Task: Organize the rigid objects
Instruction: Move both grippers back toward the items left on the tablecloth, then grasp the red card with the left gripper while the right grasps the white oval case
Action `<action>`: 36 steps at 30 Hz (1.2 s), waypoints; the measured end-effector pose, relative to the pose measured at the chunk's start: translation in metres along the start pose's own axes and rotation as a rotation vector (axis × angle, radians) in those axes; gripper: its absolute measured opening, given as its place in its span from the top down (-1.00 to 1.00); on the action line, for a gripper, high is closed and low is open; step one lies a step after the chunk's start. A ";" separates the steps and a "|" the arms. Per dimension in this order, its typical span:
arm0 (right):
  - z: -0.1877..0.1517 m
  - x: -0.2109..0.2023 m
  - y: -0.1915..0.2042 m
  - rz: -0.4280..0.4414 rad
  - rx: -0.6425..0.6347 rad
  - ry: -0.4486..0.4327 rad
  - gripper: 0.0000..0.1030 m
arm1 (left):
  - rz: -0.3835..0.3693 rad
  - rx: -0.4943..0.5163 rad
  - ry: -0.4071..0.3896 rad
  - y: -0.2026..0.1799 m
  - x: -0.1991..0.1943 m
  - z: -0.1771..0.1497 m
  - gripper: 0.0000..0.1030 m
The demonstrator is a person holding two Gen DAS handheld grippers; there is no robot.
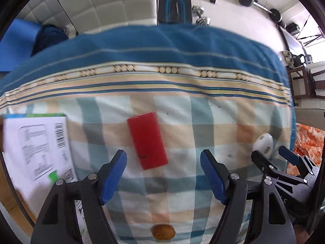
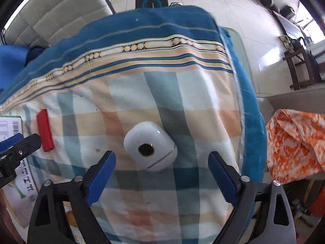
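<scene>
A red rectangular block (image 1: pixel 147 140) lies flat on the checked cloth, just ahead of my open left gripper (image 1: pixel 163 172); it also shows in the right wrist view (image 2: pixel 45 130). A white rounded case with a dark round hole (image 2: pixel 150 146) lies on the cloth just ahead of my open right gripper (image 2: pixel 162 172), between the lines of its fingers. The case shows at the right in the left wrist view (image 1: pixel 263 144), with the right gripper (image 1: pixel 272 154) around it. Both grippers are empty.
A white printed box with a barcode (image 1: pixel 38 146) lies at the left edge of the cloth. A small brown oval object (image 1: pixel 163 231) lies near the front. The cloth-covered table (image 2: pixel 251 109) ends at the right, beside an orange patterned fabric (image 2: pixel 296 144).
</scene>
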State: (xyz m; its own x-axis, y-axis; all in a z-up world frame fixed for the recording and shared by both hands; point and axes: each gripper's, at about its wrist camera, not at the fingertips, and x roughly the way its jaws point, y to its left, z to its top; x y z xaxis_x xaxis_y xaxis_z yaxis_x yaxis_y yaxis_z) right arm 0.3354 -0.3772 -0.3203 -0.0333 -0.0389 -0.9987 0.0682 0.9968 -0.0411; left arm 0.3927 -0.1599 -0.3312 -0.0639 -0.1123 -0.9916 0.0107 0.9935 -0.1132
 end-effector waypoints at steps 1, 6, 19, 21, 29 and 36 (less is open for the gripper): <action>0.002 0.005 0.001 0.005 -0.006 0.012 -0.35 | 0.004 -0.007 0.009 0.001 0.006 0.003 -0.44; 0.000 0.013 -0.002 0.013 0.079 0.033 -0.10 | 0.045 -0.016 0.061 0.002 0.031 0.012 -0.44; -0.055 0.023 -0.042 0.203 0.273 0.152 -0.10 | 0.092 0.130 0.035 -0.020 0.024 -0.048 0.36; -0.064 0.024 -0.043 0.218 0.280 0.163 -0.10 | 0.096 0.160 0.042 -0.025 0.022 -0.069 0.36; -0.069 0.014 -0.019 0.056 0.059 0.068 -0.52 | 0.086 0.182 0.080 -0.032 0.038 -0.097 0.36; -0.071 0.027 0.024 -0.051 -0.147 0.102 -0.49 | 0.087 0.192 0.084 -0.038 0.040 -0.111 0.35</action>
State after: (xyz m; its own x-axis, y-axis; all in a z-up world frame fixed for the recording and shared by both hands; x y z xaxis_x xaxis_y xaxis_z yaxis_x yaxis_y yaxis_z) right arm 0.2655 -0.3498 -0.3462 -0.1347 -0.0901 -0.9868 -0.0826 0.9934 -0.0795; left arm 0.2788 -0.1997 -0.3598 -0.1371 -0.0166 -0.9904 0.2090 0.9769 -0.0453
